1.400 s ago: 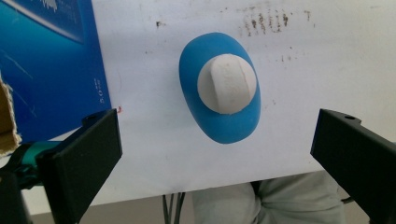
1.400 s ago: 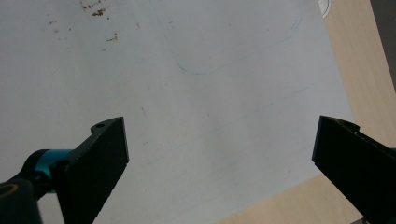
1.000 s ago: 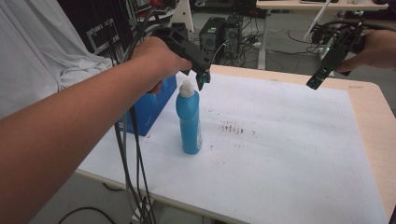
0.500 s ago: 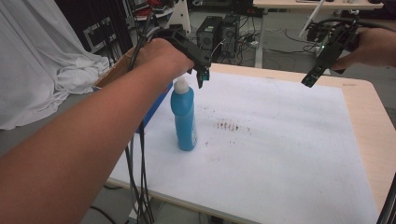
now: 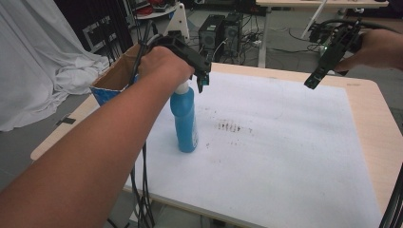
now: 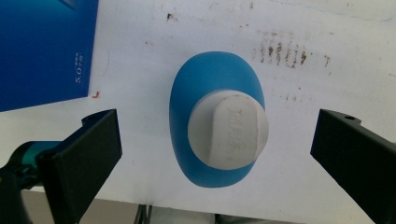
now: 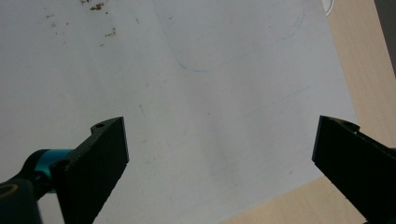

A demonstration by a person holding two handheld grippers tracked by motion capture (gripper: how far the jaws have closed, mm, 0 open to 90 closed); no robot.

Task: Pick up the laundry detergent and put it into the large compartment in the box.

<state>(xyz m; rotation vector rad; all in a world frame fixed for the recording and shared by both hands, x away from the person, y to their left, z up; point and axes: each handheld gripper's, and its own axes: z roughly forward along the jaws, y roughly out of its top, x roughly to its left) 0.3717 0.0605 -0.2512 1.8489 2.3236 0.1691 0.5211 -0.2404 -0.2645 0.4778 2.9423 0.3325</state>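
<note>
Black jaws of the left gripper are seen spread wide in the left gripper view, one on each side of the white cap and clear of it; nothing is touched or held yet; the blue bottle is looked down on from straight above, standing upright on the white sheet that covers the table, near its left edge, just beside a blue box; a patch of dark smudges is seen on the sheet, near the bottle to its right; in the high view the left gripper is held just over the bottle's top by the person's hand. The right gripper is likewise wide open and empty, held above bare sheet near the table's far right corner, well apart from the bottle. The work is judged to be at its start: the bottle has been lined up between the jaws but not gripped; lowering, closing on the cap or neck, and whatever follows are all left to be done.
</note>
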